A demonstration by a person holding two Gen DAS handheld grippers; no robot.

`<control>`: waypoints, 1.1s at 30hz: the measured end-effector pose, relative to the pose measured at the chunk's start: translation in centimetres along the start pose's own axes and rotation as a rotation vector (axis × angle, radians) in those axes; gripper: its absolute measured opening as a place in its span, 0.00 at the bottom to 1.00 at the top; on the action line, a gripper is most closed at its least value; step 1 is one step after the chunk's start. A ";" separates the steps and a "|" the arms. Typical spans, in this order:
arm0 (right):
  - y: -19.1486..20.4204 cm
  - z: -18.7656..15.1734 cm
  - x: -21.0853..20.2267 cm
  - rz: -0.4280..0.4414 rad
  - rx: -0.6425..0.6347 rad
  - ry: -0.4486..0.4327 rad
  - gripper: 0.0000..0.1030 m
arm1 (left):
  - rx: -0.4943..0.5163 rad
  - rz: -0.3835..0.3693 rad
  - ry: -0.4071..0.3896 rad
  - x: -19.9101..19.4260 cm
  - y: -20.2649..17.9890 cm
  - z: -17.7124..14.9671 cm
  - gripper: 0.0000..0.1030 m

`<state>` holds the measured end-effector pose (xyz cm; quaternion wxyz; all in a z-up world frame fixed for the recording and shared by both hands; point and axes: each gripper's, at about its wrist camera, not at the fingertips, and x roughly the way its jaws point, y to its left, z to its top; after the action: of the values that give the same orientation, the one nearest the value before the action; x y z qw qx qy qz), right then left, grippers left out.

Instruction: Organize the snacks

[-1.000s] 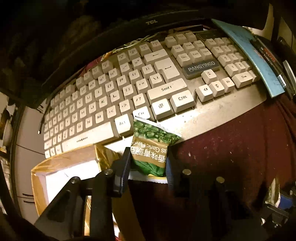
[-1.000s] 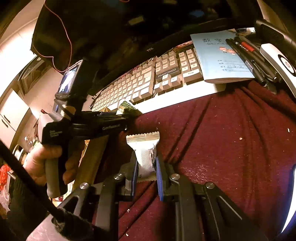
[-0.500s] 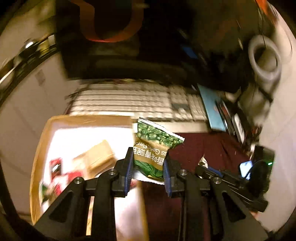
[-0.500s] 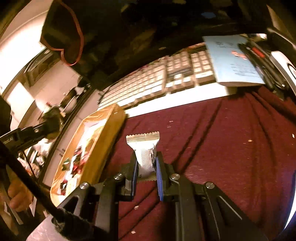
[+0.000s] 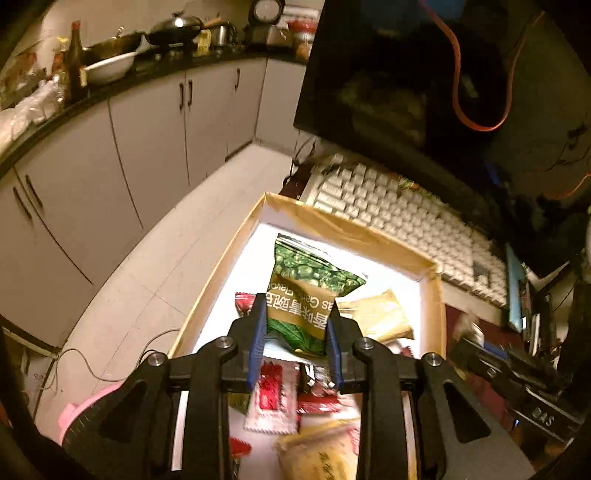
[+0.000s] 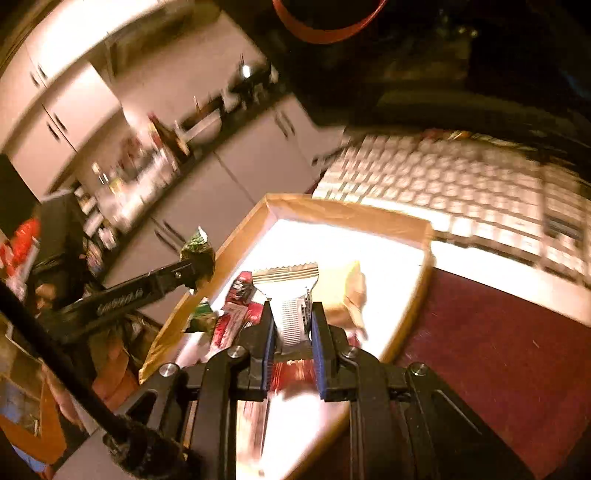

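Left gripper (image 5: 295,332) pinching green pea packet (image 5: 308,291), right gripper (image 6: 293,334) pinching silver wrapper (image 6: 291,295); both held over cardboard box (image 5: 354,229), near its keyboard-side edge, likely for dropping in.

Left tool (image 5: 295,332) clamped on green packet (image 5: 308,291), right tool (image 6: 293,332) clamped on silver packet (image 6: 291,314), both angled downward

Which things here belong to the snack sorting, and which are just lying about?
Job:
green pea packet in left gripper
silver wrapper snack in right gripper
cardboard box holding red and yellow snack packets

Lying about:
keyboard
monitor
wok on kitchen counter
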<state>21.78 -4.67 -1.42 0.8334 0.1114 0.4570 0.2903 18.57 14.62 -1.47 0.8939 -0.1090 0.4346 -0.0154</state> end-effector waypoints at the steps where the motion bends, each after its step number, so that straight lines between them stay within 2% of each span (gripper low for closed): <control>1: 0.0 0.6 0.9 -0.002 0.011 0.017 0.16 | 0.002 0.007 0.005 0.5 -0.6 0.0 0.29; 6: 0.6 2.8 5.2 -0.086 0.010 0.095 0.16 | 0.006 0.037 0.105 4.1 -0.1 0.7 0.29; 9: 0.8 3.0 6.4 -0.088 0.014 0.137 0.16 | -0.013 0.028 0.153 5.5 0.2 0.8 0.29; 11: 0.8 3.1 6.7 -0.116 0.013 0.134 0.17 | -0.031 0.018 0.163 6.0 0.7 0.7 0.30; 15: 0.3 3.6 6.6 -0.108 0.036 0.111 0.19 | -0.054 -0.005 0.155 5.8 1.0 0.6 0.32; 16: 0.1 3.8 6.6 -0.104 0.046 0.104 0.20 | -0.054 -0.009 0.154 5.8 1.1 0.7 0.35; 17: -0.1 4.0 6.6 -0.092 0.056 0.102 0.30 | -0.058 -0.014 0.149 5.6 1.1 0.7 0.38; 18: -0.2 4.1 6.4 -0.072 0.068 0.102 0.37 | -0.062 -0.022 0.132 5.3 1.1 0.6 0.47; 19: -0.3 4.1 6.0 -0.046 0.084 0.093 0.48 | -0.062 -0.020 0.113 4.9 1.1 0.6 0.57; 21: -0.2 4.1 4.2 -0.006 0.101 0.042 0.51 | -0.052 -0.014 0.063 3.7 0.8 0.3 0.70; 22: -0.1 4.0 3.0 -0.003 0.104 0.022 0.51 | -0.039 0.000 0.042 2.8 0.6 0.1 0.72; 24: 0.4 3.0 0.2 0.023 0.104 -0.029 0.57 | -0.020 0.032 -0.012 0.4 0.1 -0.9 0.75; 25: 0.7 2.0 -1.5 0.044 0.096 -0.070 0.65 | -0.012 0.046 -0.042 -0.8 -0.1 -1.7 0.79; 26: 0.9 0.6 -3.1 0.045 0.086 -0.102 0.67 | -0.008 0.056 -0.074 -2.0 -0.3 -2.6 0.81; 28: 1.2 -2.2 -5.2 0.036 0.062 -0.129 0.67 | -0.013 0.057 -0.134 -4.8 -0.5 -5.3 0.84; 30: 1.1 -5.2 -6.6 0.031 0.061 -0.131 0.68 | -0.019 0.060 -0.148 -6.2 -0.8 -7.7 0.84; 33: 0.6 -8.8 -7.5 0.009 0.064 -0.118 0.68 | -0.030 0.125 -0.155 -7.3 -1.3 -11.4 0.84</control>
<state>11.16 -9.25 -0.83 0.8536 0.1567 0.4154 0.2724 5.18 12.14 -2.37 0.9223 -0.0961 0.3702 0.0554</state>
